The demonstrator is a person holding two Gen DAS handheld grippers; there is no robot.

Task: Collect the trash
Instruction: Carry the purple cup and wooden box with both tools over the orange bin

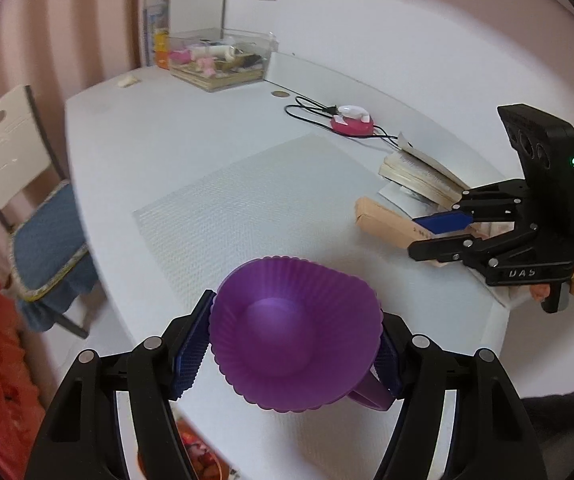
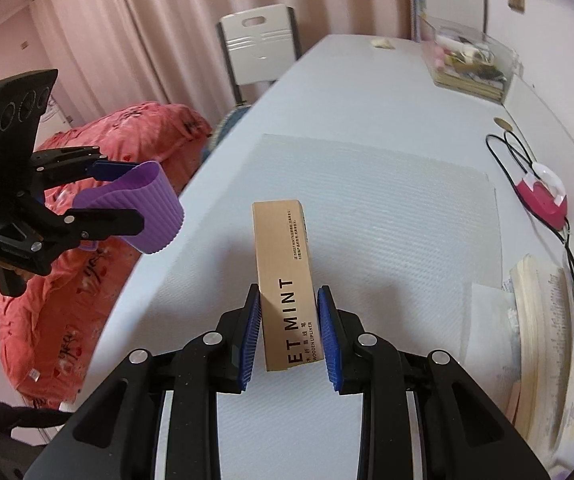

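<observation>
Table (image 2: pixel 367 92) edge at 9 o'clock, mat (image 2: pixel 387 208) bare; left gripper (image 1: pixel 295 344) clamps purple cup (image 1: pixel 295 336), right gripper (image 2: pixel 289 332) grips tan box (image 2: pixel 283 264).

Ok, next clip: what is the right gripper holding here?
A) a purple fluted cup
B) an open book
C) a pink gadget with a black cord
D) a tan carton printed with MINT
D: in the right wrist view the right gripper has its blue pads pressed on both sides of the tan carton.

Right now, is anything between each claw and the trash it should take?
No. The left claw is already clamped on the purple cup, and the right claw grips the tan box. No bin is in view.
</observation>
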